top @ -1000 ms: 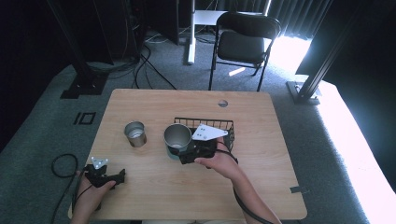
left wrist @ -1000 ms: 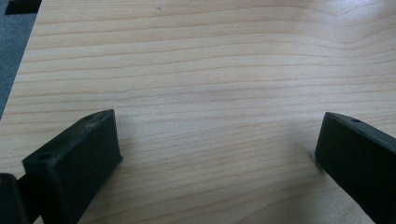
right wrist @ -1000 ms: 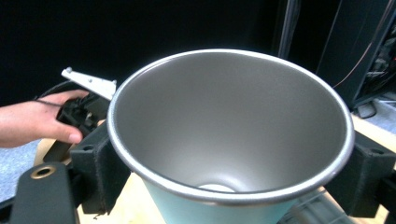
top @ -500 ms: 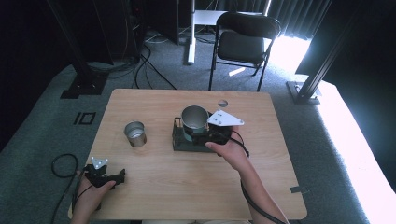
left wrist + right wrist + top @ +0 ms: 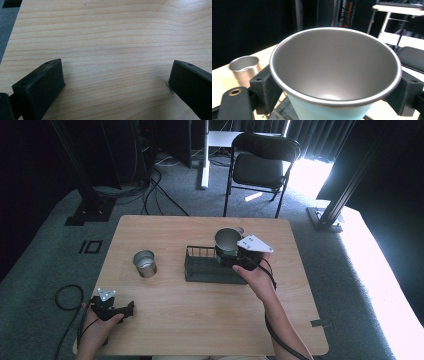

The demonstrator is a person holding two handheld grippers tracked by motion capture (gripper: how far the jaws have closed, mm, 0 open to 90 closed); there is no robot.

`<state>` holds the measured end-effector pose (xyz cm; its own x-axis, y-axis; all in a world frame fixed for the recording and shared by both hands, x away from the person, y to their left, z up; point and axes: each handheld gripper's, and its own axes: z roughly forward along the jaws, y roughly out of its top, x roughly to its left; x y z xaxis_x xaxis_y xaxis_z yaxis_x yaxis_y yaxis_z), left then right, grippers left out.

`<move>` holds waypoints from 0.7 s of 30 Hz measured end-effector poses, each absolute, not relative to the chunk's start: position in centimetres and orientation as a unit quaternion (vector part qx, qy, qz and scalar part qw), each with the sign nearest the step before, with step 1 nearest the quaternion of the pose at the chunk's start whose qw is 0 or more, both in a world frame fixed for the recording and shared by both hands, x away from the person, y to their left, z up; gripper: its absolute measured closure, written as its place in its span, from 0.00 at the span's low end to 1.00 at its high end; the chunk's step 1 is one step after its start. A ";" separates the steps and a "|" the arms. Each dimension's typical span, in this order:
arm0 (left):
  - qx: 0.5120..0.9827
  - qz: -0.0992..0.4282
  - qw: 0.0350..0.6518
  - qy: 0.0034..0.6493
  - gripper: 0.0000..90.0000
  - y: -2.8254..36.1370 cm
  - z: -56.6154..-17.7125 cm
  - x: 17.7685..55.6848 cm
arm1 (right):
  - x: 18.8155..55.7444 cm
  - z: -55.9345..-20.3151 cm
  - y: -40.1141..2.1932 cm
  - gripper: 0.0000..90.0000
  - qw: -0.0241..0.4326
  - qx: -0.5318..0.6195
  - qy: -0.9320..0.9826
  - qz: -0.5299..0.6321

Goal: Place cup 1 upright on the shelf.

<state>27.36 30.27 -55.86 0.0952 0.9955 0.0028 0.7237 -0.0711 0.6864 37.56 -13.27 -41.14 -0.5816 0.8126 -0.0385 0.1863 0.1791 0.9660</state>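
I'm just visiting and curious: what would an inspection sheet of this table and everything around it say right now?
Surface: wooden table, bare grain under the left gripper.
Job's things: metal cup held above the right end of the black wire basket; its outside is pale blue in the right gripper view.
Clutter: smaller metal cup upright, left of the basket.
Grippers: right gripper shut on the cup; left gripper open, low at the near left edge.
Cables: one loops off the left gripper; more on the floor.
Surroundings: folding chair, grey carpet, dark stands.

Cup (image 5: 335, 75) base below frame edge
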 end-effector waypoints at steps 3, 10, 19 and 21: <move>0.688 0.249 0.272 0.625 0.01 30.3 -55.9 27.4 | 37.9 -41.8 -14.0 0.15 0.301 0.364 0.706 0.528; 0.688 0.249 0.272 0.625 0.01 30.3 -55.9 27.4 | 38.5 -43.6 -15.3 0.15 0.301 0.386 0.704 0.515; 0.689 0.249 0.272 0.624 0.01 30.3 -55.9 27.4 | 38.9 -45.7 -16.2 0.15 0.290 0.404 0.706 0.504; 0.689 0.249 0.272 0.624 0.01 30.3 -55.9 27.4 | 39.0 -46.0 -16.2 0.15 0.288 0.408 0.704 0.504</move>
<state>27.35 30.28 -55.86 0.0963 0.9953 0.0038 0.7245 -0.0727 0.6854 39.03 -16.15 -45.99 -0.5012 0.8653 0.0055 0.2839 0.1584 0.9457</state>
